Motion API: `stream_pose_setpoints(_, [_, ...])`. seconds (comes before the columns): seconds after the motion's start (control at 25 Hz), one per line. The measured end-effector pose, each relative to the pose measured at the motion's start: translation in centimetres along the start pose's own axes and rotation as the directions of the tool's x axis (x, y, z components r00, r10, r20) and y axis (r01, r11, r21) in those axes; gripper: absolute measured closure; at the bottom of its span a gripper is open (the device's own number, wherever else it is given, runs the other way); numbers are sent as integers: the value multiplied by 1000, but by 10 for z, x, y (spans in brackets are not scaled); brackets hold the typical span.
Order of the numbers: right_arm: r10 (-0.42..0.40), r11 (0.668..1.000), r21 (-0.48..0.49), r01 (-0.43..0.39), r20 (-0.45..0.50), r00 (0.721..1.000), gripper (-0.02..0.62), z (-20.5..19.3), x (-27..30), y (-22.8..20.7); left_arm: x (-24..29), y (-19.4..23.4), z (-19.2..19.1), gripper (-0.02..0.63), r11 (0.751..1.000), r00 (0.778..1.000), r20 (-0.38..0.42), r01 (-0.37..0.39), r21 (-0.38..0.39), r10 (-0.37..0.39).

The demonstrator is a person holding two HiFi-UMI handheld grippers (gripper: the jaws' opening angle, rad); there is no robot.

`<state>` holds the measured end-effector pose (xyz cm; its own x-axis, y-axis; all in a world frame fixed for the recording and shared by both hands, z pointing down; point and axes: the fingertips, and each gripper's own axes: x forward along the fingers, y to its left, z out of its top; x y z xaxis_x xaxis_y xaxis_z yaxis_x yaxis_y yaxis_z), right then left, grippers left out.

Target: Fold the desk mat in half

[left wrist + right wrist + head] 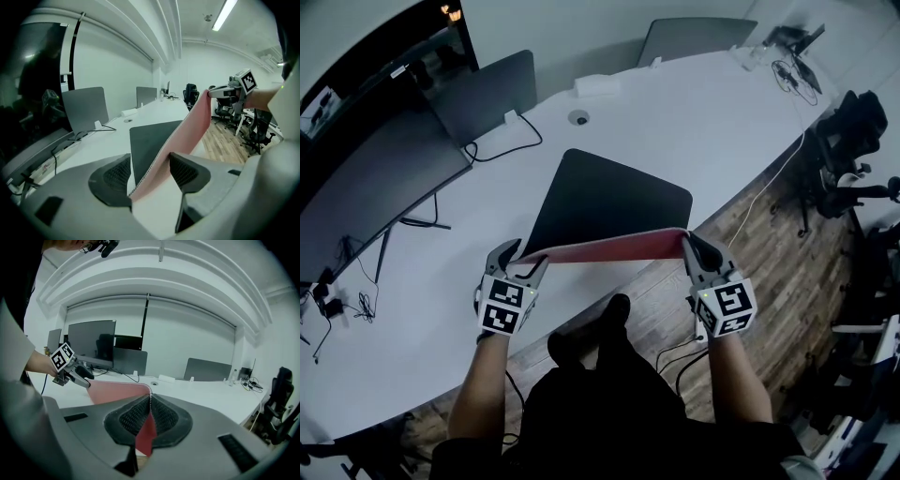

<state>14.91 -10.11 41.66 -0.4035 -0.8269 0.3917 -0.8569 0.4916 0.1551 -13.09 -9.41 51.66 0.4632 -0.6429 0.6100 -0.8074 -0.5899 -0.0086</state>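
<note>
Table: we are standing at the bottom of the head view, facing a long white table (694,122) that is running from lower left to upper right
Floor: a wooden floor (787,262) is showing at the right, along the table's curved edge
Desk mat: the desk mat (600,202) is lying black side up in the middle of the table; we are holding its near edge raised, so the pink underside is facing us as a band between the two grippers
Monitor: a dark monitor (483,94) is standing at the upper left, beyond the mat
Right gripper: the right gripper (692,246) is holding the mat's near right corner, and its jaws are pressing together on the thin pink sheet
Left gripper: the left gripper (523,261) is sitting at the mat's near left corner; its jaws are standing wide apart with the mat's edge running between them, and we are not squeezing it there
</note>
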Motion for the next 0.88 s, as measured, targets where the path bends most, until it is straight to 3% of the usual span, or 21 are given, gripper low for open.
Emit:
stream_pose_setpoints(0.64, [4, 983, 183, -3, -4, 1000, 578, -32, 61, -163, 77, -8, 86, 359, 992, 998, -29, -61, -110, 58])
stream_pose_setpoints(0.88, [0, 972, 237, -1, 1, 1000, 578, -47, 80, -206, 90, -22, 96, 359, 975, 996, -47, -85, -205, 77])
